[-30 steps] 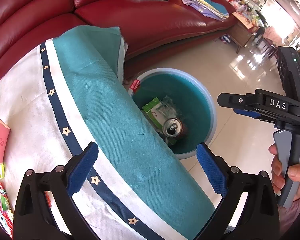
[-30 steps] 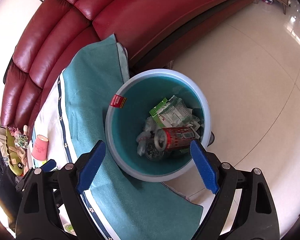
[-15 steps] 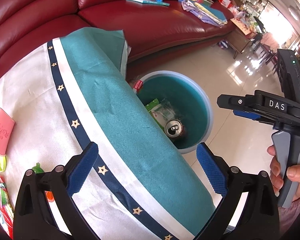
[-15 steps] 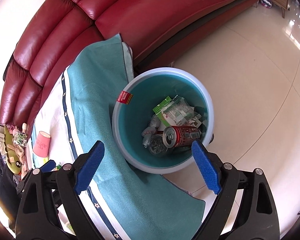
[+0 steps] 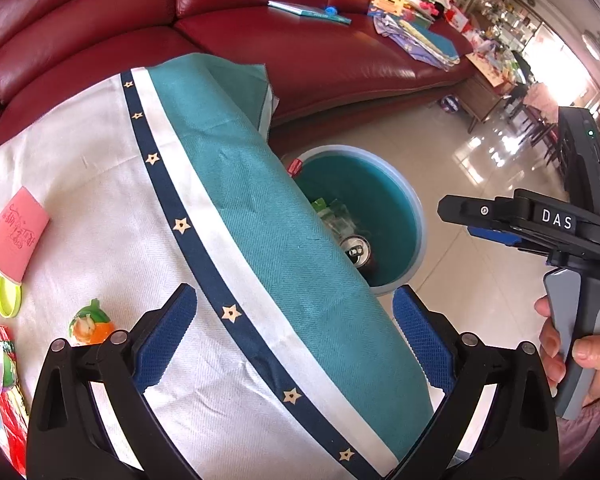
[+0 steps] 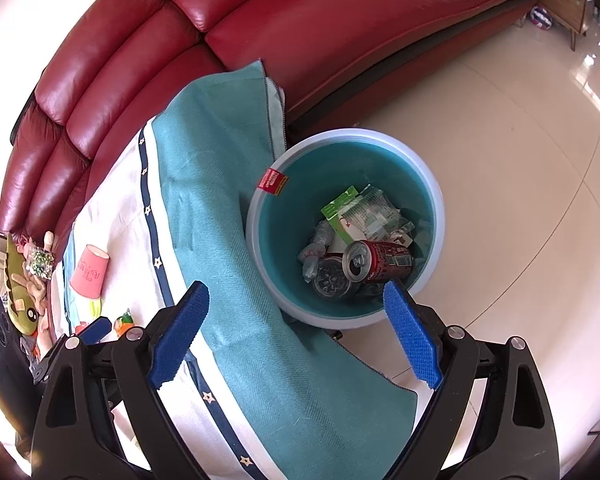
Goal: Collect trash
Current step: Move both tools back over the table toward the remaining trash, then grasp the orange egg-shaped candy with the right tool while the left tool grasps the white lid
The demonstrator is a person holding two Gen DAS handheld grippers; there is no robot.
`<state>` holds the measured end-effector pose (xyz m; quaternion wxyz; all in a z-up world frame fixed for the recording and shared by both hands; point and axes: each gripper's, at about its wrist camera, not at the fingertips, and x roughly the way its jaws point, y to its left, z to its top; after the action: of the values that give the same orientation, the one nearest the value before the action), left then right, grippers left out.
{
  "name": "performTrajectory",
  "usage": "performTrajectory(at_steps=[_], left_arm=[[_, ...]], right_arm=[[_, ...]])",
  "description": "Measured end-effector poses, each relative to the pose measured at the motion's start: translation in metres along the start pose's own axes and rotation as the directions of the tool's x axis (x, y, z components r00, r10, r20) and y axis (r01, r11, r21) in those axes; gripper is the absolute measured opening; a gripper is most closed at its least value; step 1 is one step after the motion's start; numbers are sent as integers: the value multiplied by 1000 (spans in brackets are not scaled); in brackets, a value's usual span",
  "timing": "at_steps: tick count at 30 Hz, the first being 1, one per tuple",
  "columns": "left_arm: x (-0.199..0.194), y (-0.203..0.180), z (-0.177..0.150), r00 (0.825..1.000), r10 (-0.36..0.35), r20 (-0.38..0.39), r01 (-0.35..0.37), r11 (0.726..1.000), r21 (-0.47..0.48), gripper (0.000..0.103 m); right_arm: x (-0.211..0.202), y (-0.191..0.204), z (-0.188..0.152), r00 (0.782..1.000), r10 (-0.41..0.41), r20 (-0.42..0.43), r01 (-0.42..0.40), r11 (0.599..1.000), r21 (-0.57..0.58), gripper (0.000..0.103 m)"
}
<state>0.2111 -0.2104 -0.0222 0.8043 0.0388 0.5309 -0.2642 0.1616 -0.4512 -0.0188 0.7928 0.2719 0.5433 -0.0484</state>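
Observation:
A round teal bin (image 6: 428, 184) stands on the floor beside the table; it also shows in the left wrist view (image 5: 414, 204). In it lie a red can (image 6: 380, 266), a green-white carton (image 6: 360, 212) and crumpled wrappers. My right gripper (image 6: 296, 336) is open and empty, above the bin's near rim. My left gripper (image 5: 296, 340) is open and empty over the tablecloth (image 5: 100, 200). On the cloth lie a pink paper cup (image 5: 16, 236), a yellow-green ring (image 5: 8, 296) and a small orange-green toy (image 5: 88, 324).
A red leather sofa (image 5: 300, 52) curves behind the table, with books and papers on its seat. Red packaging (image 5: 0, 384) lies at the table's left edge. A plush toy (image 6: 20, 296) sits far left. Tiled floor (image 6: 520, 140) spreads to the right.
My left gripper has pulled back over the table, so the cup, ring and toy have come into view. My right gripper has risen slightly away from the bin. Both stay open.

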Motion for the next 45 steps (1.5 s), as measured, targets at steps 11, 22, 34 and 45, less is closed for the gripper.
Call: performTrajectory(at_steps=[11, 22, 34, 45], left_arm=[[-33, 55, -32, 998, 57, 25, -55, 995, -79, 99], [-77, 152, -78, 987, 151, 59, -132, 959, -251, 99], [-98, 238, -134, 971, 235, 35, -207, 912, -355, 99], [-108, 283, -157, 967, 255, 28, -224, 894, -389, 99]], right_arm=[[10, 48, -26, 999, 11, -37, -14, 996, -89, 85], [46, 119, -60, 993, -7, -115, -19, 974, -225, 85], [94, 205, -101, 981, -41, -188, -41, 910, -412, 85], [135, 274, -121, 981, -88, -171, -25, 824, -567, 85]])
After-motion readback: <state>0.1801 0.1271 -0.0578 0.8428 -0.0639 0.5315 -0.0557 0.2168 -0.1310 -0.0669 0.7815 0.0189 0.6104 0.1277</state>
